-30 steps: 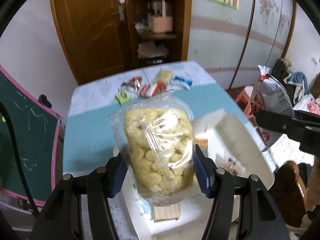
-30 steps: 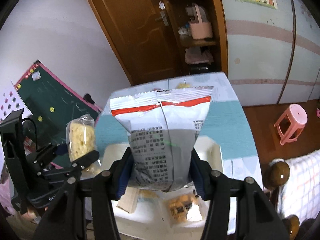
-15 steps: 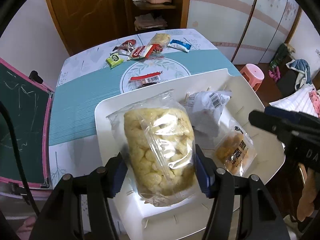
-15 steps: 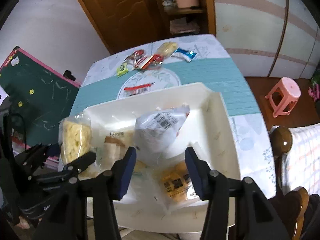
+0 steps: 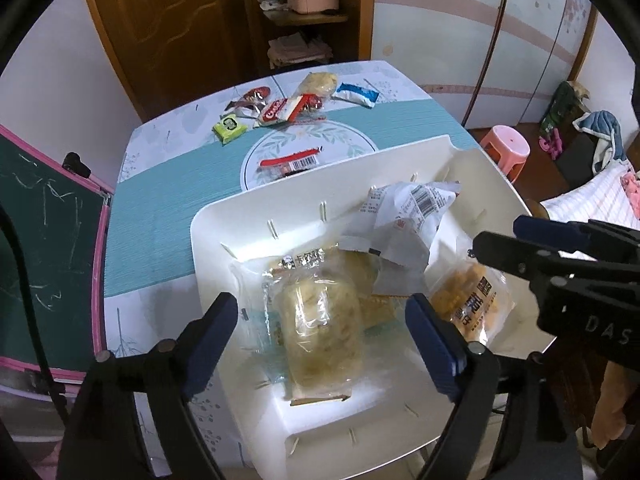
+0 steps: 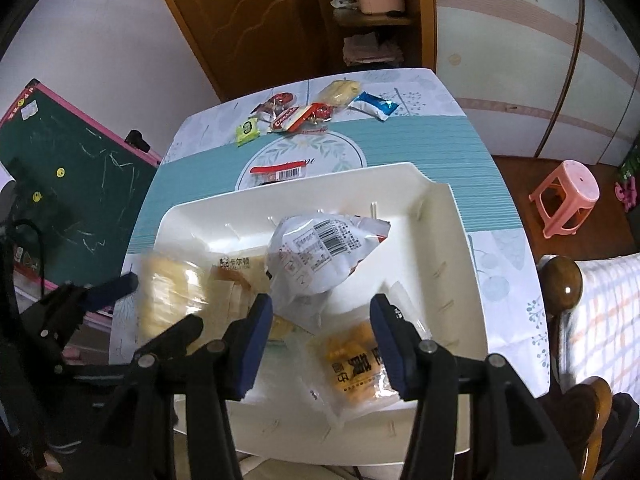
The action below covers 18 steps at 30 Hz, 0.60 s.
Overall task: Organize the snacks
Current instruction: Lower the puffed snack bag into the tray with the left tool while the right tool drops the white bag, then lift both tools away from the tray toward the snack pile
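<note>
Now both grippers hang over the white tray [image 5: 224, 224], which serves as the landmark for everything else. Its walls keep loose packets corralled, so that is where snacks are being gathered. The left gripper [image 5: 322, 330] has its jaws opening, and the clear bag of pale puffed snacks [image 5: 320, 332] lies between them, clear of both pads; it looks blurred, so whether it has settled on the tray's near-left floor I cannot tell. Just beyond it in the tray lies a clear-wrapped pastry packet [image 5: 304, 260]. The right gripper [image 6: 320, 332] stands released and empty, jaws parted over the tray's near side, with the white crinkled bag [image 6: 316, 256] lying on its side in the tray's middle, just beyond the pads. Beside that, toward the tray's near-right corner, sits a packet of golden-brown snacks [image 6: 356, 364]. Beyond the tray's far wall, on the teal tablecloth [image 5: 160, 200], a red-banded wrapper with a barcode [image 5: 290, 162] lies closest, and farther off a cluster of small packets [image 5: 280, 108] waits, not yet collected. My judgement is that those remaining packets are the work left, and each hand is free or nearly free to reach past the tray for them
</note>
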Available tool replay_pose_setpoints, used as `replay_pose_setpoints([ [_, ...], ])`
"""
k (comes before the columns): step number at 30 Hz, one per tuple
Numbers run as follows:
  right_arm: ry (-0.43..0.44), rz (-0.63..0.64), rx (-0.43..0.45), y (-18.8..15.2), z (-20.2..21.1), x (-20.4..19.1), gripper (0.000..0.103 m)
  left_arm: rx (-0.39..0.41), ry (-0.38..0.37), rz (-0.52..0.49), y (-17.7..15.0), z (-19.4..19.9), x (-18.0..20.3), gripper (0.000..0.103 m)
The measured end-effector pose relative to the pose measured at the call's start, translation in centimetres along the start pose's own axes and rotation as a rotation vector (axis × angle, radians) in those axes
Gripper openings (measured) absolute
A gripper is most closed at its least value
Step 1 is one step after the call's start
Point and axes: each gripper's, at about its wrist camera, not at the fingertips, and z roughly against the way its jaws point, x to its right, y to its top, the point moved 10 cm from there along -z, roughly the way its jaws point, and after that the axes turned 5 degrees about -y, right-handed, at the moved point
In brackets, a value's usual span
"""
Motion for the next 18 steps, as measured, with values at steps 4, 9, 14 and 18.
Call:
replay_pose_setpoints([
  [4,0.002,-0.004,-0.014,-0.3,-0.2,-0.2,0.051,-0.011,-0.006,0.003,-0.2,-0.2,0.0,0.089],
  [9,0.006,0.002,-0.028,-0.5,-0.5,-0.5,0.051,-0.020,-0.009,0.026,-0.2,-0.4,-0.4,0.089],
  [14,0.009,0.000,-0.034,-0.6,-0.7,-0.5,0.051,-0.027,-0.010,0.051,-0.3,-0.6,-0.8,0.089],
  [18,0.012,-0.003,-0.039,-0.6,-0.7,-0.6,0.051,-0.019,-0.012,0.059,-0.2,-0.4,-1.0,0.089],
])
